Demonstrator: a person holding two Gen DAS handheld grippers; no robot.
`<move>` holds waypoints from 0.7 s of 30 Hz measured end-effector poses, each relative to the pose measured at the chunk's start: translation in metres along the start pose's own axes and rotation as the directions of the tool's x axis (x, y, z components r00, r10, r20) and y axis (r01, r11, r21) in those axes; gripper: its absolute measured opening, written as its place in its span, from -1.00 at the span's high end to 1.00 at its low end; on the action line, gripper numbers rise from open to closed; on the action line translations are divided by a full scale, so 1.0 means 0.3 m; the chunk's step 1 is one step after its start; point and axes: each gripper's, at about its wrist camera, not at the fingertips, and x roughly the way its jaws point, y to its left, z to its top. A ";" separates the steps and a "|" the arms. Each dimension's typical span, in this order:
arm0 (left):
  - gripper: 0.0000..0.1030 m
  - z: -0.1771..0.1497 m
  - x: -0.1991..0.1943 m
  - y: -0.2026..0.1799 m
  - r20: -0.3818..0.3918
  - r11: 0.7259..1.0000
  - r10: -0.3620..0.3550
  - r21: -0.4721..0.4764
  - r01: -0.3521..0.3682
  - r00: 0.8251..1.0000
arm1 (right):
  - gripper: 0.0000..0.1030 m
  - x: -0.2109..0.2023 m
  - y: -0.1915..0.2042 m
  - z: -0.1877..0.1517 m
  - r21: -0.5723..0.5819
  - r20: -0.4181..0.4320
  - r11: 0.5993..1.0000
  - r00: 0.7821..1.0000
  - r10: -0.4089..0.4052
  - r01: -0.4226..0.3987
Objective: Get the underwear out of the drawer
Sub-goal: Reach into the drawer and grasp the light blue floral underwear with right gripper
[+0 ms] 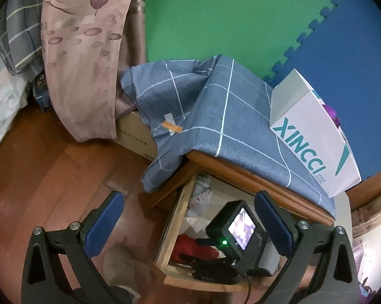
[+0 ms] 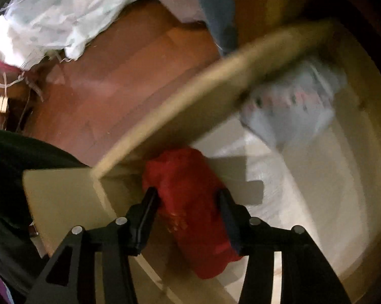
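Red underwear [image 2: 190, 210] between right gripper [image 2: 187, 197] spread jaws pointing steeply down, left gripper [image 1: 190, 202] spread wide.

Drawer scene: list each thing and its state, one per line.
Drawer: pulled open.
Red underwear: lying in the drawer, between the right gripper's fingers.
Pale garment: bunched up further in.
Left gripper: open, empty.
Right gripper: straddling the underwear; grip unclear.
Shoebox: on the cloth-covered top.

A blue checked cloth [image 1: 231, 116] covers the cabinet top. A white shoebox [image 1: 314, 139] printed XINCCI rests on this cloth at its 3 o'clock side. A leaf-print curtain [image 1: 86, 58] hangs at 9 o'clock from the cloth. Green foam mat [image 1: 215, 17] joins blue foam mat [image 1: 352, 38] behind. Wooden floor [image 1: 46, 162] lies below.
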 end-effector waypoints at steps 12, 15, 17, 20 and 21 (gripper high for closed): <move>-0.97 -0.017 0.024 -0.052 -0.045 0.999 -0.021 0.041 0.023 0.999 | -0.16 -0.266 -0.018 -0.138 0.070 0.281 0.929 0.886 -0.369 0.364; -0.97 -0.026 0.027 -0.063 -0.054 0.997 0.005 0.076 -0.001 0.999 | -0.16 -0.206 0.006 -0.074 0.027 0.311 0.884 0.836 -0.452 0.468; -0.97 -0.024 0.024 -0.053 -0.050 0.997 0.007 0.072 -0.003 0.999 | -0.16 -0.161 0.059 -0.049 -0.051 0.336 0.838 0.800 -0.498 0.543; -0.97 -0.016 0.023 -0.018 -0.052 0.999 -0.006 0.034 0.008 0.999 | -0.19 -0.084 0.079 -0.017 -0.154 0.334 0.791 0.785 -0.522 0.592; -0.97 -0.014 0.026 -0.006 -0.056 1.000 -0.013 0.017 0.014 0.998 | -0.19 -0.063 0.077 -0.008 -0.178 0.336 0.776 0.778 -0.530 0.605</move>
